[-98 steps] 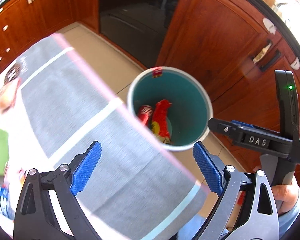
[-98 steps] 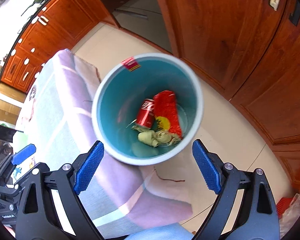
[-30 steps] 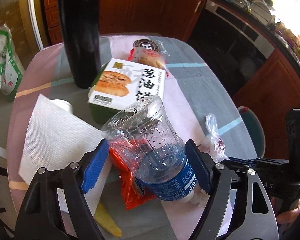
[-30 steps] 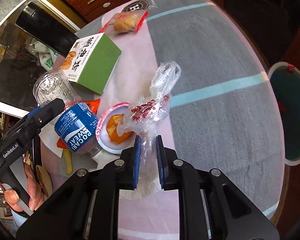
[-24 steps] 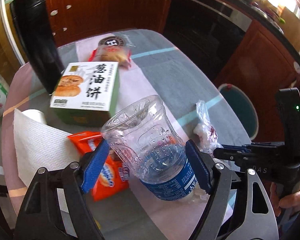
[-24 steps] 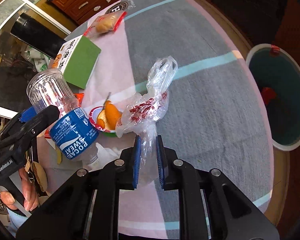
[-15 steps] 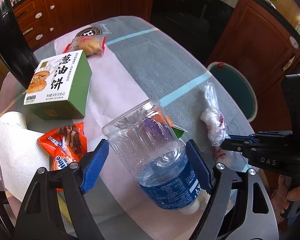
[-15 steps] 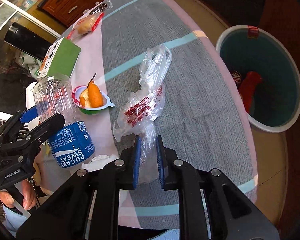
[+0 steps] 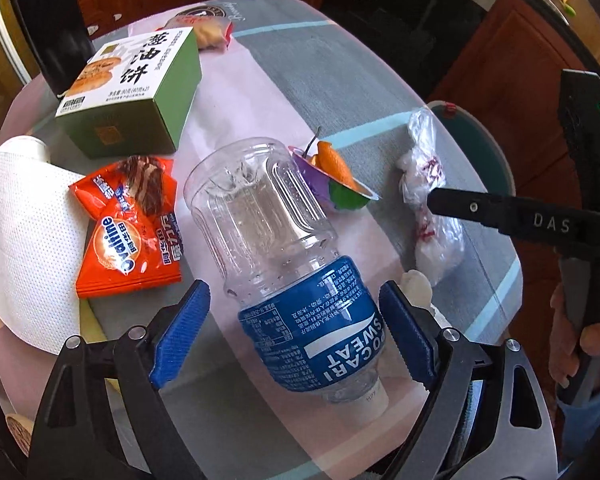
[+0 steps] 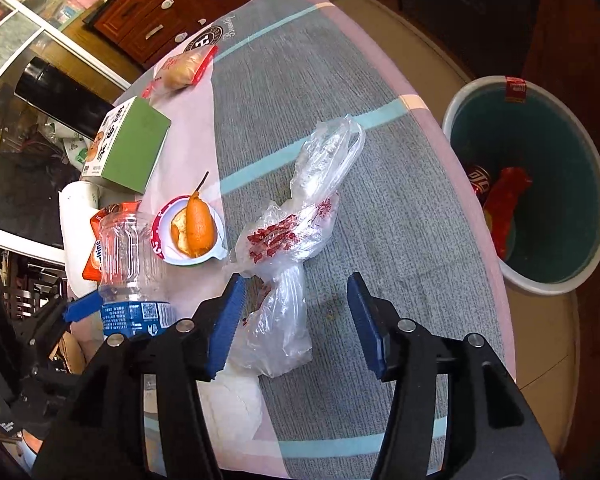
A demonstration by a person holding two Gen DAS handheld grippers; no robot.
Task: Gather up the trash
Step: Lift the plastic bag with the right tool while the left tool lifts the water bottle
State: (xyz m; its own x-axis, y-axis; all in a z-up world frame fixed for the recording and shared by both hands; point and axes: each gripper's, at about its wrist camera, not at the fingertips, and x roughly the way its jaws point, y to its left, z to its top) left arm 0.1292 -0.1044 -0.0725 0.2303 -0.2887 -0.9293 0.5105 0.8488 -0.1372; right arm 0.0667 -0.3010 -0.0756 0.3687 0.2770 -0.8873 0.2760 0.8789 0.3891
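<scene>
Evidently both grippers have let go just short of the goal. The right gripper point(image 10: 296, 312) has just been opening: its blue pads now stand apart, with the crumpled plastic bag point(image 10: 296, 236) lying loose on the tablecloth point(image 10: 380, 208) between them and ahead of them, touched by neither pad as far as the right wrist view shows. The left gripper point(image 9: 292, 328) has also just been widening, and the empty Pocari Sweat bottle point(image 9: 284, 264) sits between its spread pads with a gap on each side, cap end toward the camera.

The trash bin point(image 10: 580, 284) stands on the floor beyond the table edge, ahead and to the right of the right gripper, with a red can and a red wrapper already in it.

To do this step well, I would close the right pads again on the knotted waist of the bag, directly ahead of them, not on the thin tail, which would likely slip. Carry it fully over the bin's rim before releasing. For the bottle, grip across the labelled band, where the wall looks stiffest. The pear core in its cup point(image 10: 192, 228), forward and left of the right gripper, should be left undisturbed when lifting.
</scene>
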